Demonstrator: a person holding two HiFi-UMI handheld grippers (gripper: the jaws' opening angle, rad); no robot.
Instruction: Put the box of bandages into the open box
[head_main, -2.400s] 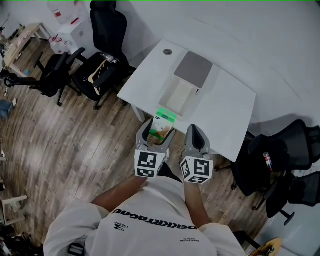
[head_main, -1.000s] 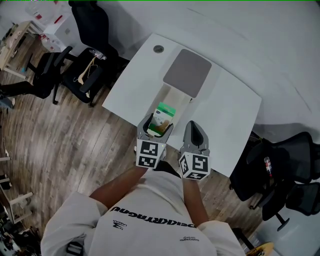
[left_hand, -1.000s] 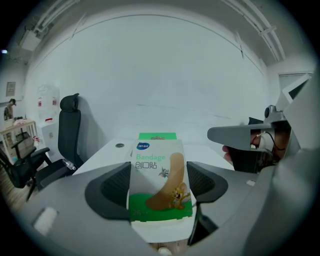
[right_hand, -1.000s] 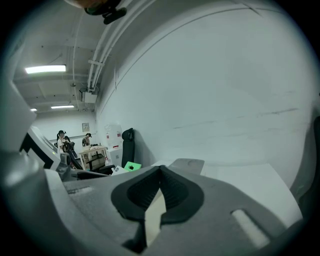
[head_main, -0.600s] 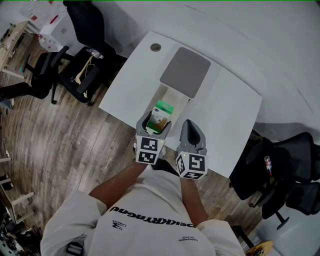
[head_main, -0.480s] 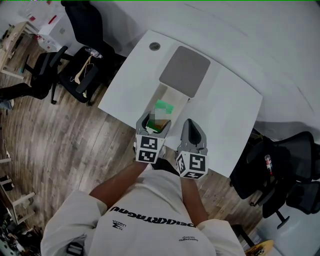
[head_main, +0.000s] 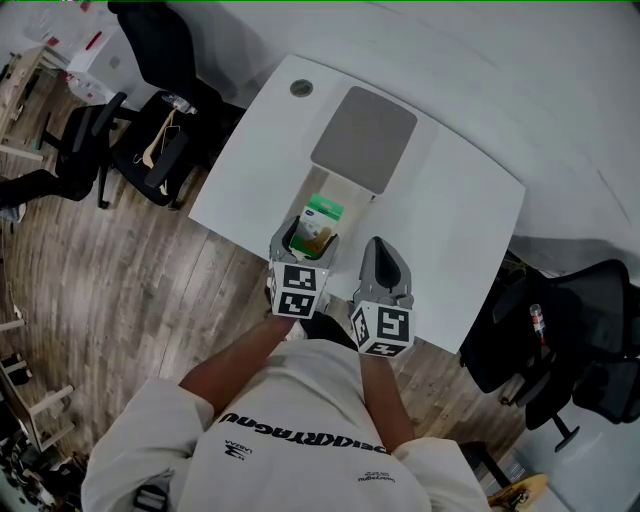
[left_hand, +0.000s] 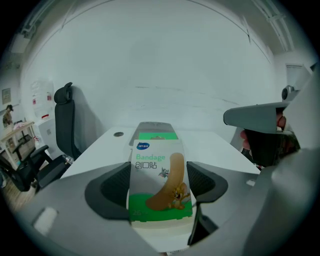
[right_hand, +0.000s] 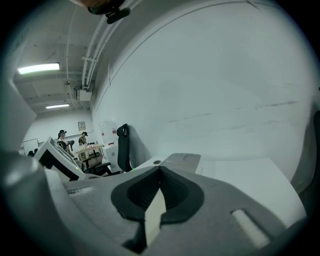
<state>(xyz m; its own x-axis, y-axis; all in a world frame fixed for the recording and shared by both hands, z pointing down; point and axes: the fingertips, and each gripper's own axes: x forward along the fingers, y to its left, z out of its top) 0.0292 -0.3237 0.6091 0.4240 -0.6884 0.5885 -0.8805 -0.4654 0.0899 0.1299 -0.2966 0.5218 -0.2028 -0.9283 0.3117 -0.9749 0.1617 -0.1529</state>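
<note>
The green-and-white cardboard box of bandages (head_main: 322, 220) (left_hand: 160, 185) stands upright, pinched at its sides by the left claw (head_main: 305, 233) (left_hand: 159, 189), over the near end of the long white open box (head_main: 350, 192). Whether it touches the box floor cannot be told. The flat grey lid (head_main: 364, 124) (left_hand: 155, 126) lies at the far end on the white tabletop (head_main: 450, 230). Just beside the left claw, the right claw (head_main: 385, 262) (right_hand: 159, 192) is pressed together, empty.

Upright green-and-white bandage box (left_hand: 160, 185) hangs over the white open box (head_main: 352, 192).
</note>
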